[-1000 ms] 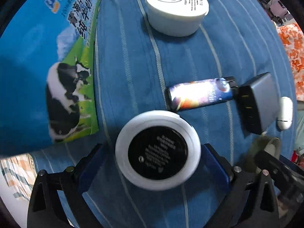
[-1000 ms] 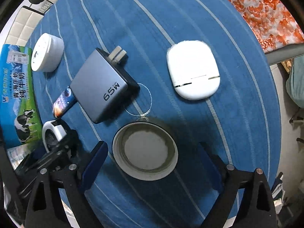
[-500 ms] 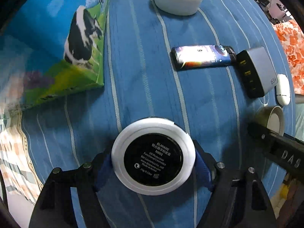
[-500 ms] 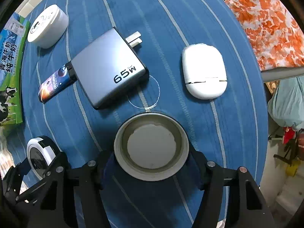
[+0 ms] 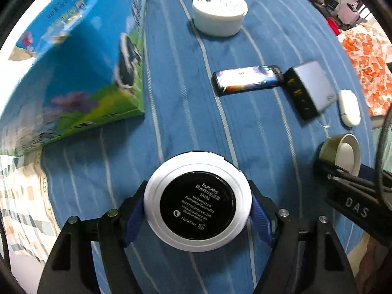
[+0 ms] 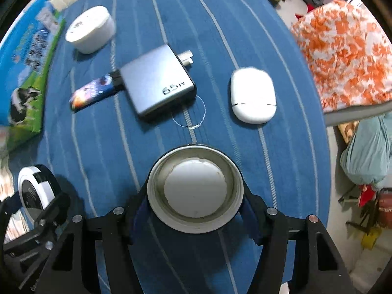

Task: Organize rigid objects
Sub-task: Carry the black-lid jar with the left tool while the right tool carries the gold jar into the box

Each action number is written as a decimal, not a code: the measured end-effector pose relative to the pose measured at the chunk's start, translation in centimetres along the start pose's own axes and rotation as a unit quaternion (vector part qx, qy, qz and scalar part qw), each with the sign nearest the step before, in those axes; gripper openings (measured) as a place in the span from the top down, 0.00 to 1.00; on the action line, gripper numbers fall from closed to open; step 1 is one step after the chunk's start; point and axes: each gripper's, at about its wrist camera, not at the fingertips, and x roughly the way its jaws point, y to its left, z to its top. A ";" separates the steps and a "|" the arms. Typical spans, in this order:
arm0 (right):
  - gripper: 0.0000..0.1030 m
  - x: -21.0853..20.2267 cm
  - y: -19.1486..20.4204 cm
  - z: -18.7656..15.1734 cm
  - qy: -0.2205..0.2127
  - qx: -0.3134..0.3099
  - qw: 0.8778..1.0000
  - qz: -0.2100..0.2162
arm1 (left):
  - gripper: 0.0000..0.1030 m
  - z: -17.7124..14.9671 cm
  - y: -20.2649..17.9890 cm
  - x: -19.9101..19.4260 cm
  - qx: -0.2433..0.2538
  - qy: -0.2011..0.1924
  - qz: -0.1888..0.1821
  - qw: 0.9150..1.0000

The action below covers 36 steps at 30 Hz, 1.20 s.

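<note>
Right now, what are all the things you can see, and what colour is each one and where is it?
Compact: one, white rim with black middle, in the left gripper.
Lid: one, white with greenish inside, in the right gripper.
Jar: one, white, far left of the cloth.
Lighter: one, multicoloured, touching the charger's left end.
Charger: one, grey, middle.
Case: one, white, right of the charger.
Milk box: one, blue and green, left edge.
Cloth: one, blue striped, under everything.
Left gripper: black, blue pads, shut.
Right gripper: black, shut.
</note>
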 end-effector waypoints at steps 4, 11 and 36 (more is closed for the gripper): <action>0.35 -3.5 0.9 -0.6 -0.034 -0.017 0.999 0.009 | 0.29 -0.5 0.4 -1.9 0.002 -0.025 0.000 1.000; 0.35 -11.4 4.1 0.0 -0.104 -0.051 0.992 0.046 | 0.29 -1.0 1.9 -7.7 -0.002 -0.082 0.002 0.997; 0.35 -20.1 23.4 7.3 -0.161 -0.103 0.972 0.138 | 0.29 3.0 22.5 -20.7 -0.097 -0.214 0.048 0.971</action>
